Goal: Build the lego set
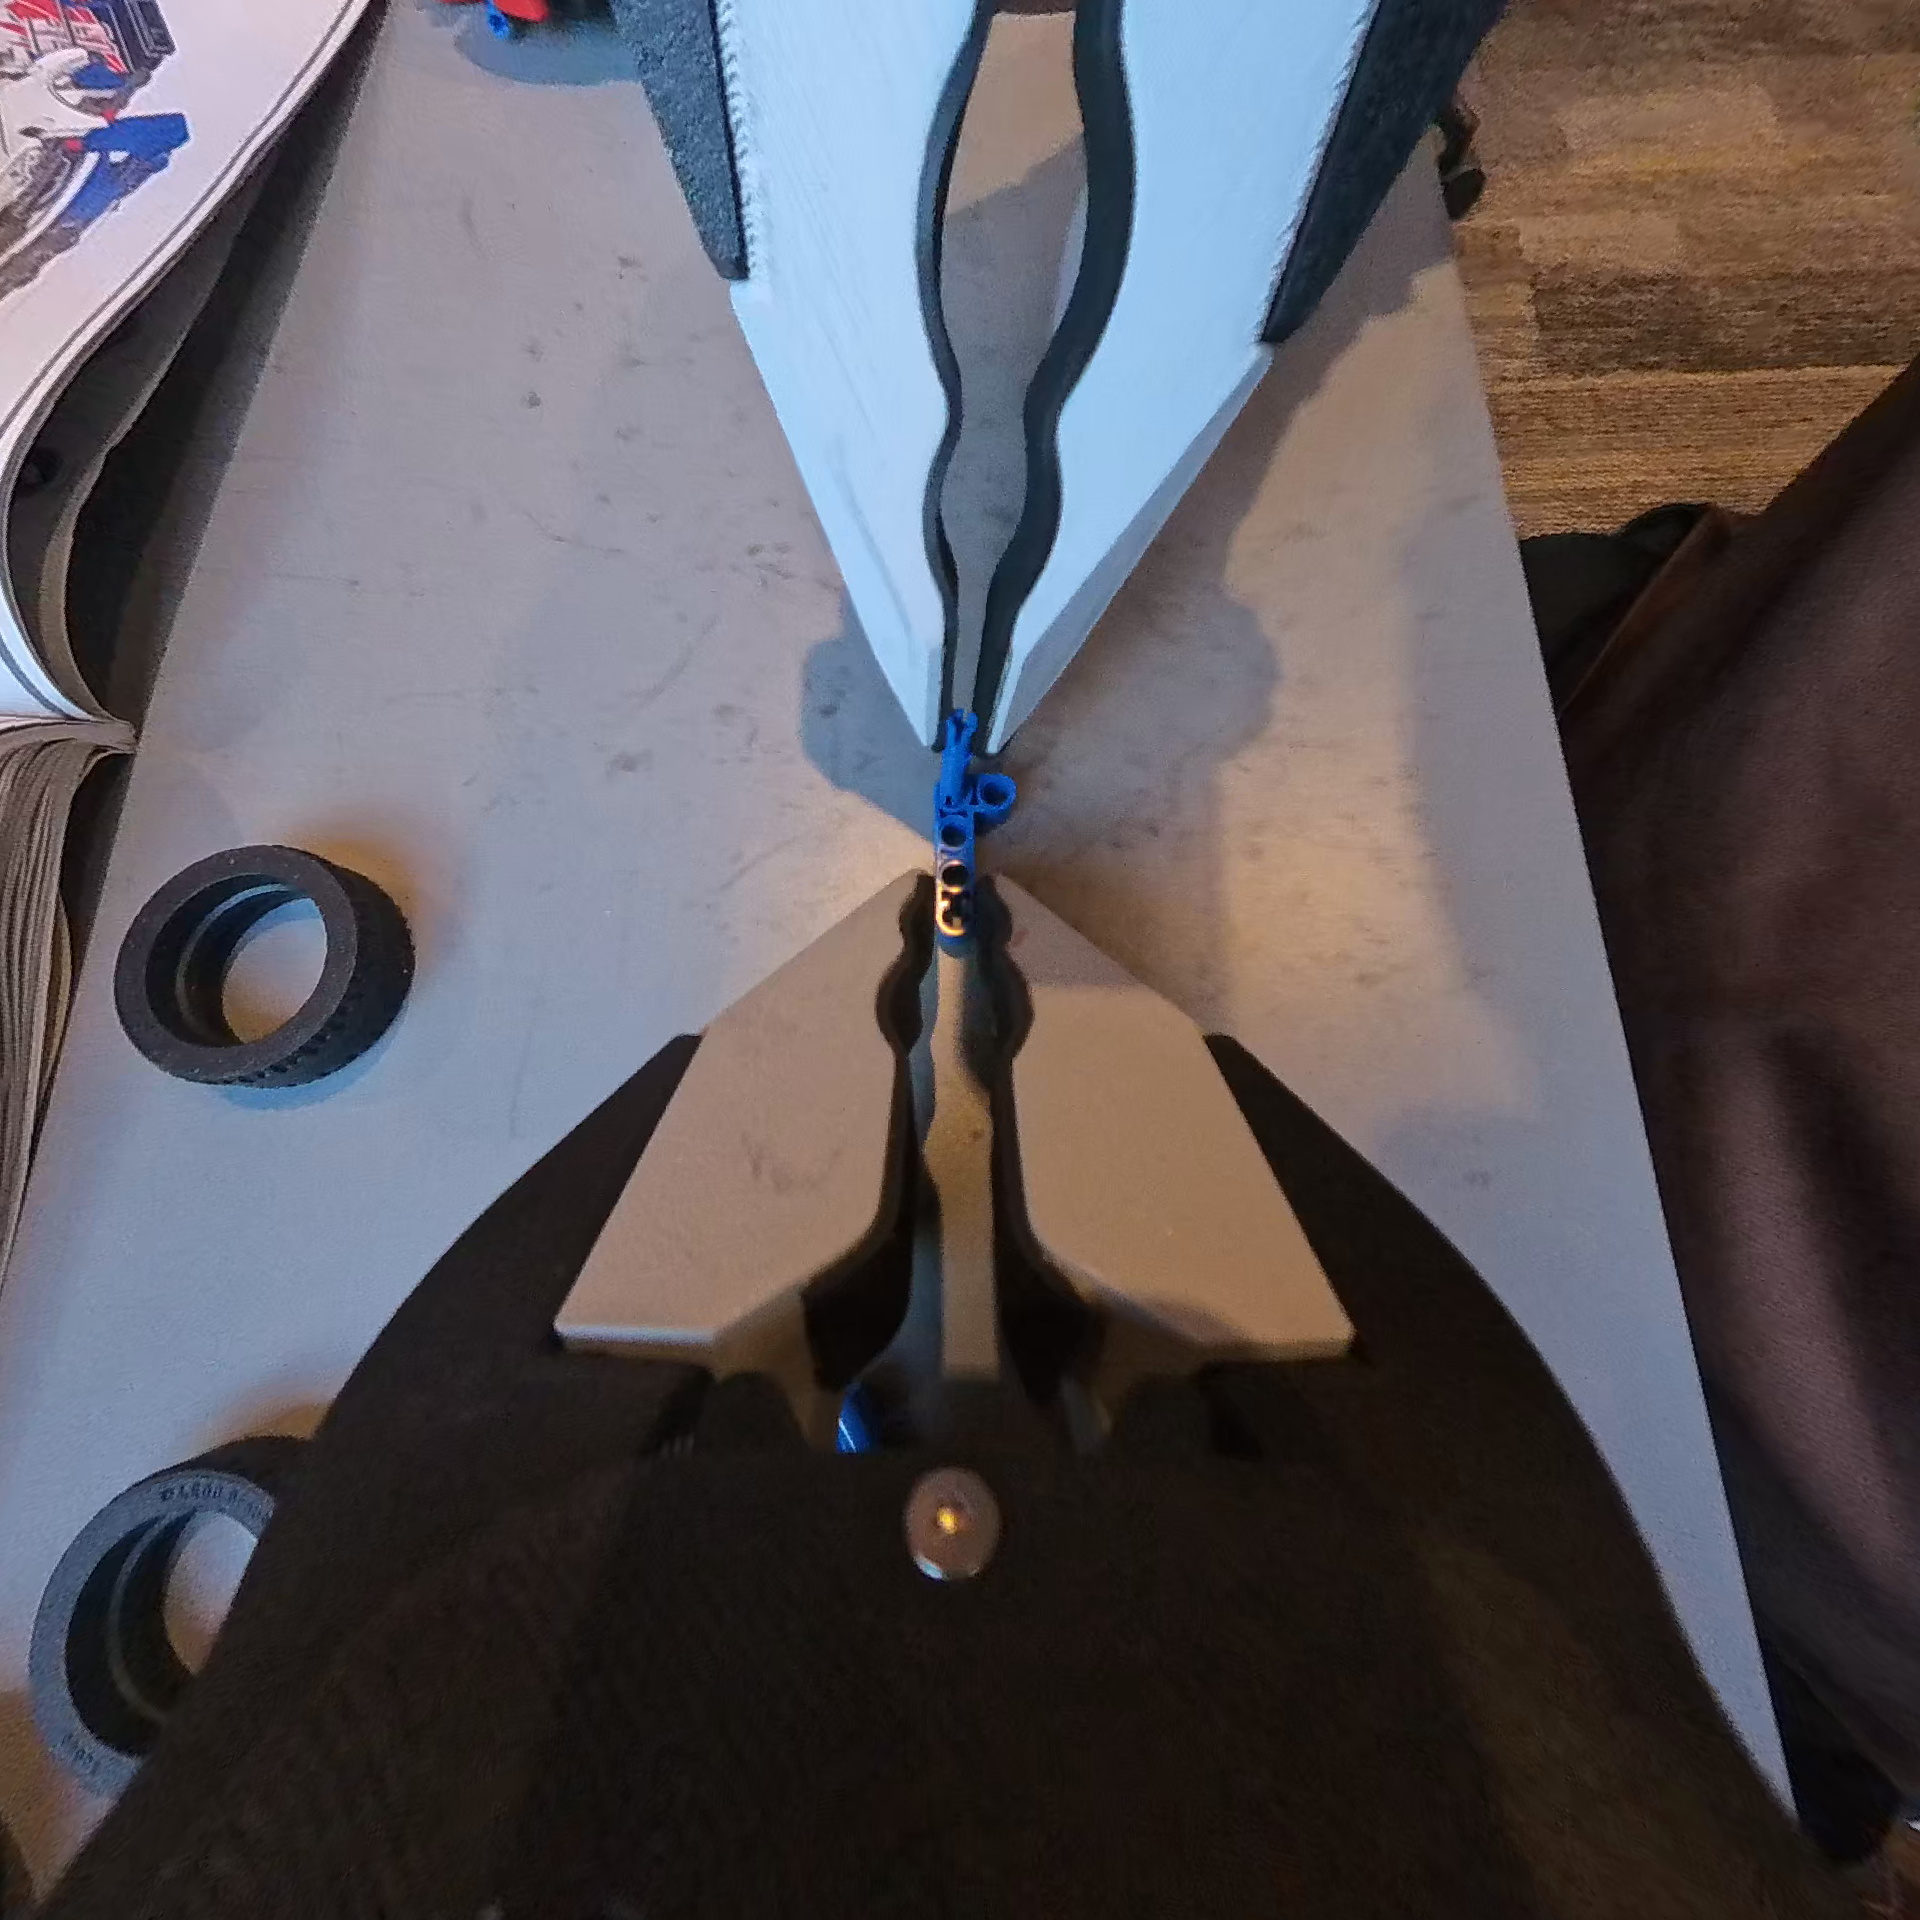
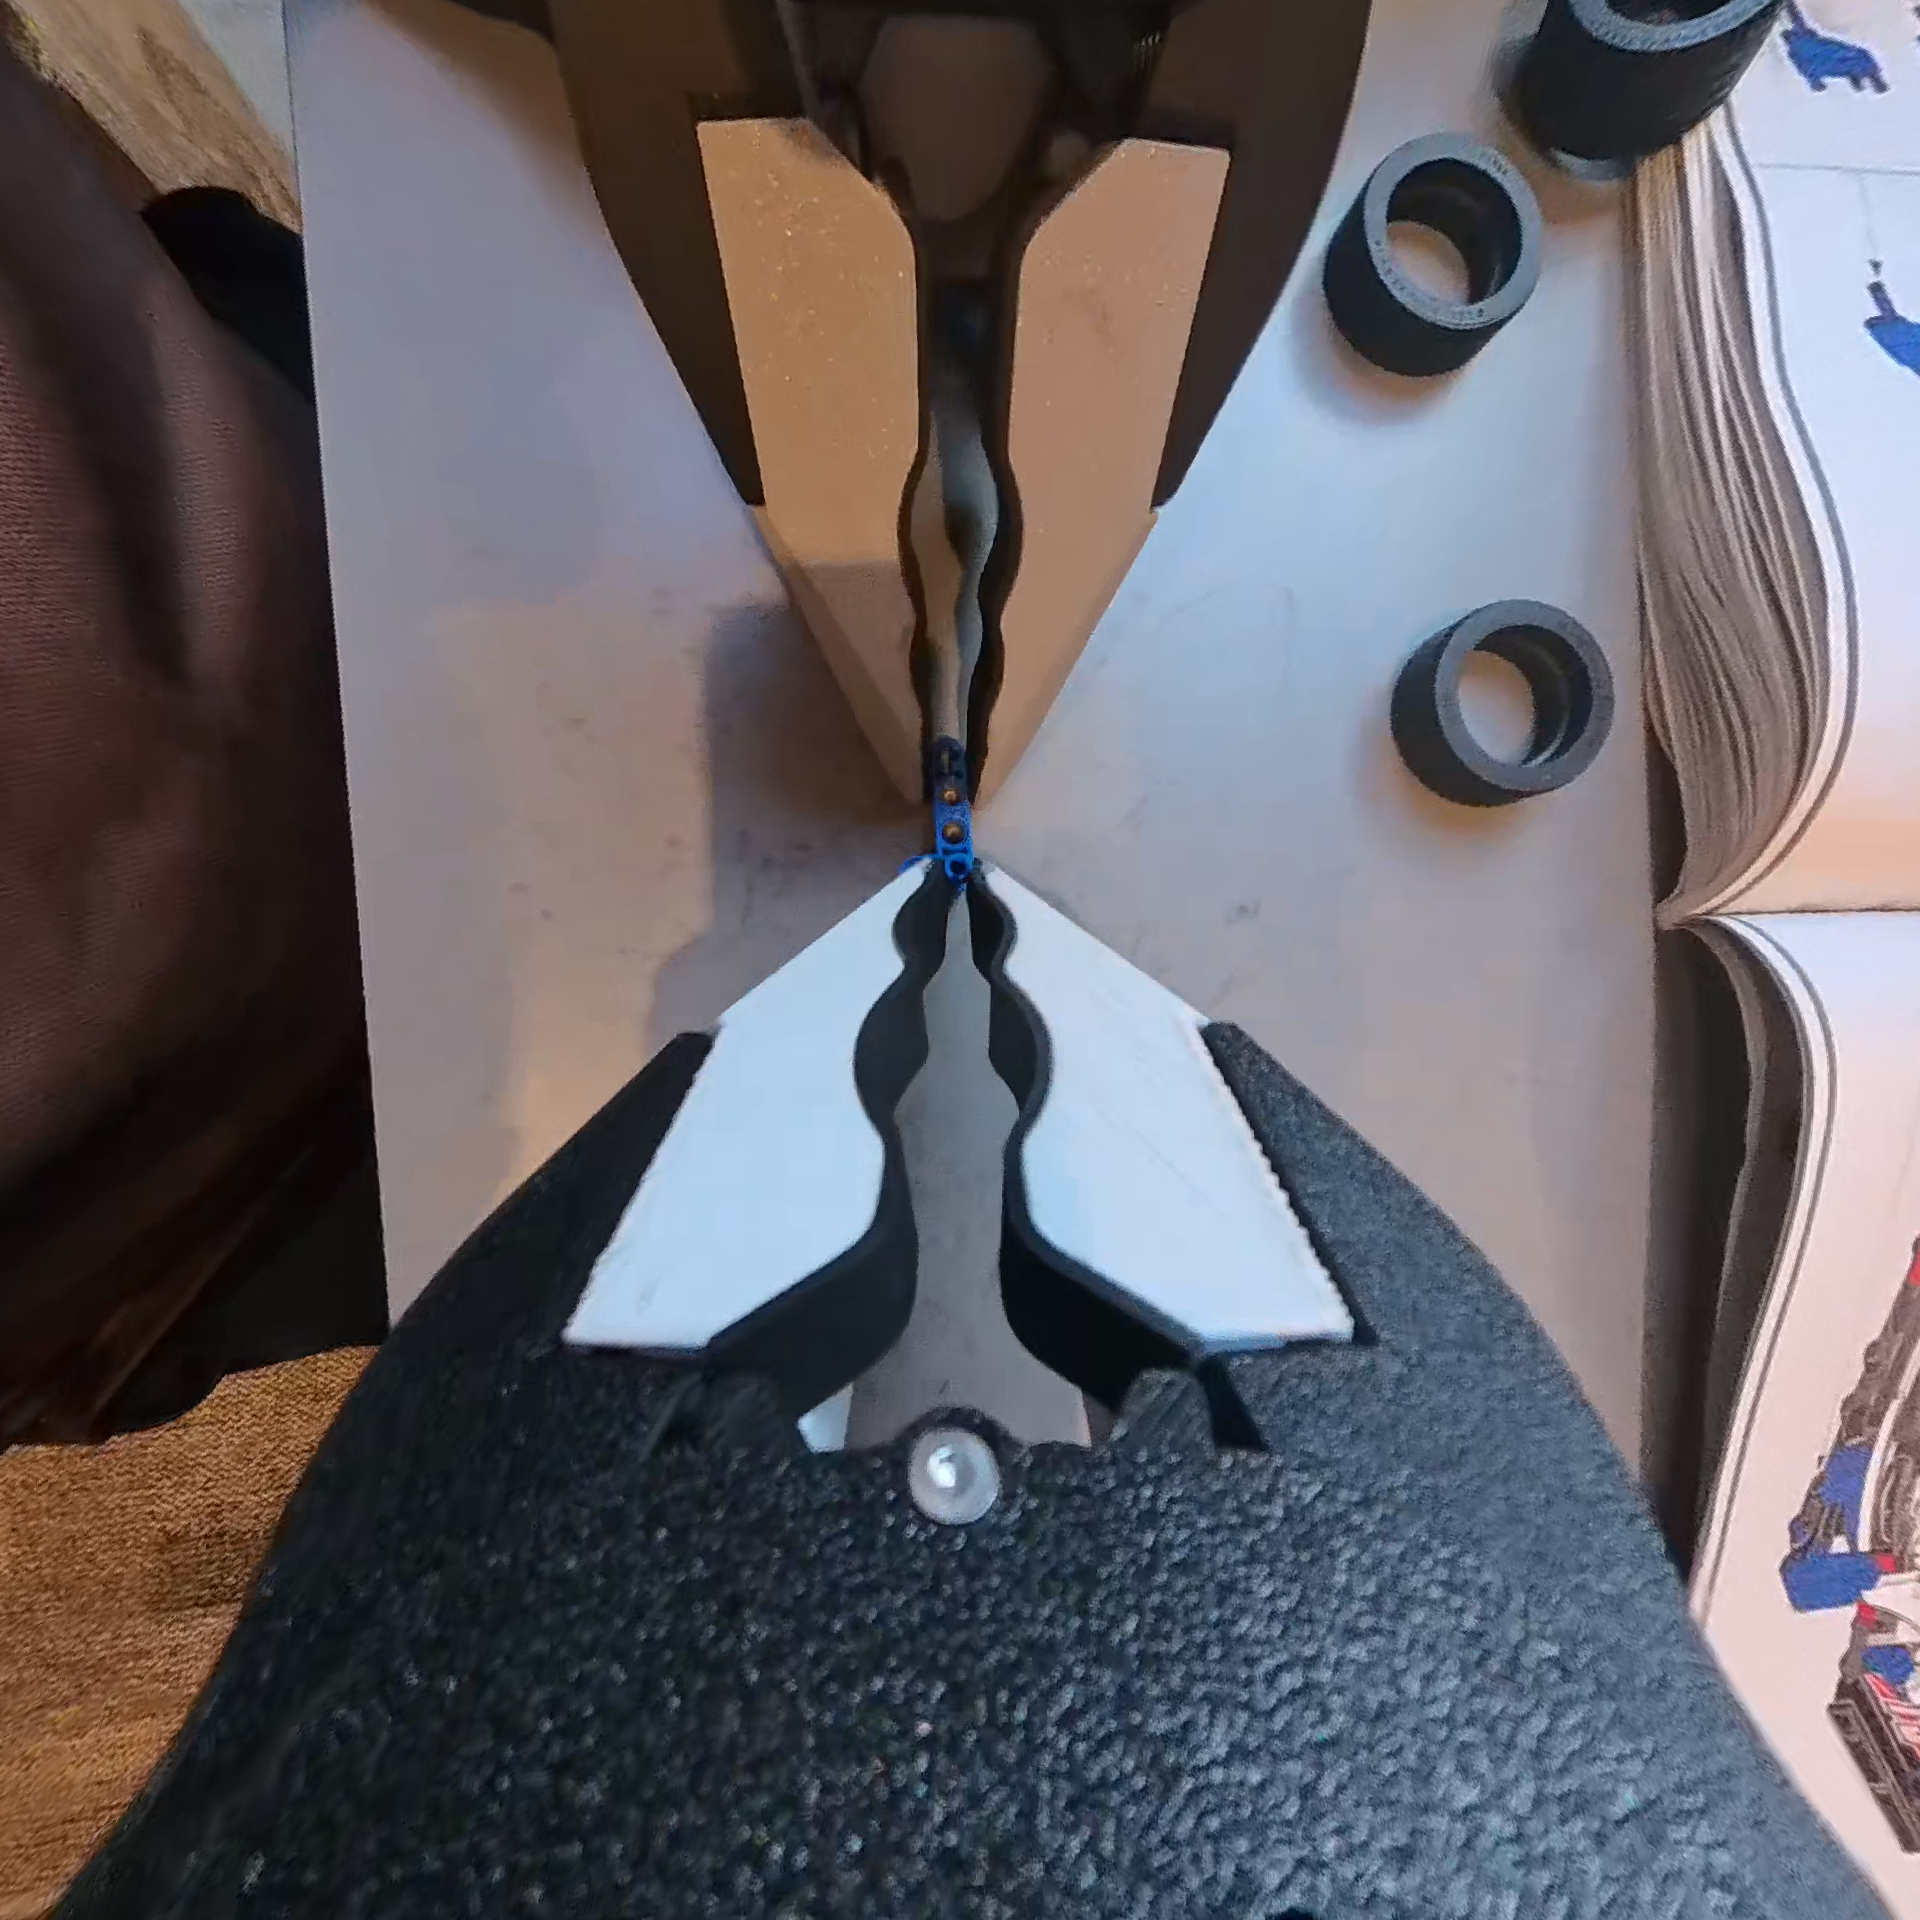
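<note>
A small blue beam with round holes (image 1: 956, 826) is held above the grey table (image 1: 468, 520), between two grippers that meet tip to tip. My left gripper (image 1: 954, 896), with tan fingers, is shut on the beam's near end. My right gripper (image 1: 961, 732), with white fingers, comes from the far side and is shut on a small blue piece at the beam's far end. In the right wrist view the right gripper (image 2: 954, 883) is at the bottom and the left gripper (image 2: 951, 774) is at the top. The beam (image 2: 953, 831) spans the short gap between them.
Two black tyres (image 1: 265, 966) (image 1: 135, 1621) lie on the table at the left. An open instruction booklet (image 1: 104, 208) lies beyond them. Dark brown cloth (image 1: 1766, 935) hangs past the table's right edge. Small red and blue pieces (image 1: 520, 10) lie at the far edge. Both grippers' tips are close together, under 4 cm apart.
</note>
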`<state>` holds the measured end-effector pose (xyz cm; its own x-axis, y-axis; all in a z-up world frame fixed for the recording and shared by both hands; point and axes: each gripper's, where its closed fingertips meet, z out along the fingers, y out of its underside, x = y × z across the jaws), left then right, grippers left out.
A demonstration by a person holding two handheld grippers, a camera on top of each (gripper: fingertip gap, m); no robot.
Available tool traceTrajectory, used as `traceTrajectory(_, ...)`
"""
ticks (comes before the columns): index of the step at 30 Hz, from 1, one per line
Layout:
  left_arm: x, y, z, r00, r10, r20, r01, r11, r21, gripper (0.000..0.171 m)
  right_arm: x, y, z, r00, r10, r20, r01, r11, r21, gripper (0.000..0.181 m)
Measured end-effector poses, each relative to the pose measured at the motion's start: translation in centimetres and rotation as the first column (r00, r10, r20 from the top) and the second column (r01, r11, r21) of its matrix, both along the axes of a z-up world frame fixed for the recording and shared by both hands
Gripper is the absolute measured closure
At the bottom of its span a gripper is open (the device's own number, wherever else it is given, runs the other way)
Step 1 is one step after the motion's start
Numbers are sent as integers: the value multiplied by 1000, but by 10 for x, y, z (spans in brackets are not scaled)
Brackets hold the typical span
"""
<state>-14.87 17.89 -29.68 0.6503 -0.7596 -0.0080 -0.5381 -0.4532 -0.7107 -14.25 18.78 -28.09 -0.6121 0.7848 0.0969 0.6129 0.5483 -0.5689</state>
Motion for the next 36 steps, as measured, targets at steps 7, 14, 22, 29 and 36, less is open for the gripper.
traceTrajectory(7,0,0,0,1000,1,2,-1,1000,0,167,0,0,0,999,18,51,-17,1000,-7,177)
traceTrajectory(14,0,0,0,1000,2,-3,-2,1000,3,167,-1,1,1,978,-34,207,78,975,-210,177)
traceTrajectory(22,1,-1,0,1000,0,0,0,1000,0,167,2,1,2,981,-132,142,174,923,-342,177)
traceTrajectory(29,0,1,0,1000,6,-7,-6,1000,6,167,-2,-1,5,998,-2,-61,7,997,75,177)
traceTrajectory(36,6,0,0,1000,-9,-1,9,1000,11,167,5,6,-11,992,127,-17,-118,957,267,181)
